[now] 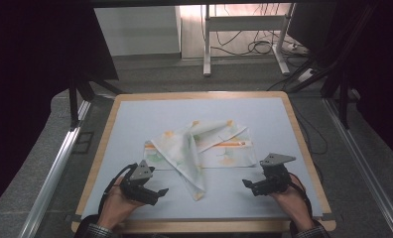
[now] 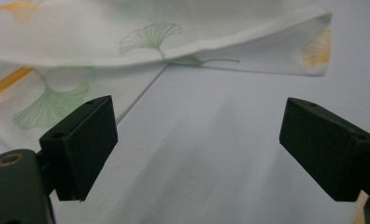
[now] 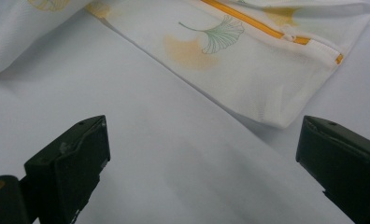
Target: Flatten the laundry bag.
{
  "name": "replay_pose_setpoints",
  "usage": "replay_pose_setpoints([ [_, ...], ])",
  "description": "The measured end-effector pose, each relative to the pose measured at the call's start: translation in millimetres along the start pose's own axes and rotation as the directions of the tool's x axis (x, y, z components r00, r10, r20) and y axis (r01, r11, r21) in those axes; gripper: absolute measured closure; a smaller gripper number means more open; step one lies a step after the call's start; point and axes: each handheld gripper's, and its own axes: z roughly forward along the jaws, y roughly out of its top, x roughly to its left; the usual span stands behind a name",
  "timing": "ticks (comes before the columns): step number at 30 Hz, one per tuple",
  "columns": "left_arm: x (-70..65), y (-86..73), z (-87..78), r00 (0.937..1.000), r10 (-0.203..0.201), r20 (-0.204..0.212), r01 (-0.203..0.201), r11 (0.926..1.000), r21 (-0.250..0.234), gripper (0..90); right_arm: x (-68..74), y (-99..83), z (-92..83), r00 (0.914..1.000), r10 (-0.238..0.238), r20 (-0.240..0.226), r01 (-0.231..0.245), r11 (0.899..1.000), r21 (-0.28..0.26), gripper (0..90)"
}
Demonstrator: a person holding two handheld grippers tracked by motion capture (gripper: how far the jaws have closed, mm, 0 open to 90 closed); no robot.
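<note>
From above, a white cloth bag (image 1: 199, 146) with leaf prints lies folded mid-table (image 1: 135, 114), with bare surface all around it. The left gripper (image 1: 157, 194) and right gripper (image 1: 249, 186) flank its near corner, apart from it.

In the left gripper view, jaws stand wide over bare table; the bag's folded edge (image 2: 248, 53) lies ahead.

In the right gripper view, jaws stand wide; the bag's zipper (image 3: 253, 21) corner lies ahead.

Thin woven cloth bag (image 1: 199, 148), leaf print — matt table mat (image 1: 150, 114), wood rim; jaws matt black.
</note>
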Motion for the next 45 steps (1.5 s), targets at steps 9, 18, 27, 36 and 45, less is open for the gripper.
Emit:
replay_pose_setpoints([
  [9,-10.5,20.0,19.3,0.9964,0.075,0.040,-0.074,0.9971,-0.019,20.0,-1.1,-0.2,0.9,1.0000,0.001,0.006,-0.001,1.000,0.005,3.5],
  [18,-18.2,40.5,43.8,0.9868,0.101,0.126,-0.094,0.9937,-0.060,20.4,-2.3,0.6,2.0,0.9999,-0.002,0.013,0.002,1.000,0.006,3.7],
  [27,-26.5,46.1,70.5,0.9825,0.168,0.080,-0.171,0.9847,0.033,10.0,-1.9,1.0,2.7,0.9999,-0.005,0.010,0.005,1.000,0.010,3.8],
  [36,-28.0,49.3,82.7,0.9757,0.219,0.001,-0.219,0.9731,0.072,14.9,-1.1,1.2,4.9,0.9999,-0.015,0.006,0.015,1.000,0.020,4.2],
  [45,-22.4,57.4,81.9,0.9799,0.191,0.057,-0.193,0.9808,0.028,52.4,-0.6,1.3,5.3,0.9999,-0.016,0.006,0.016,1.000,0.023,4.2],
])
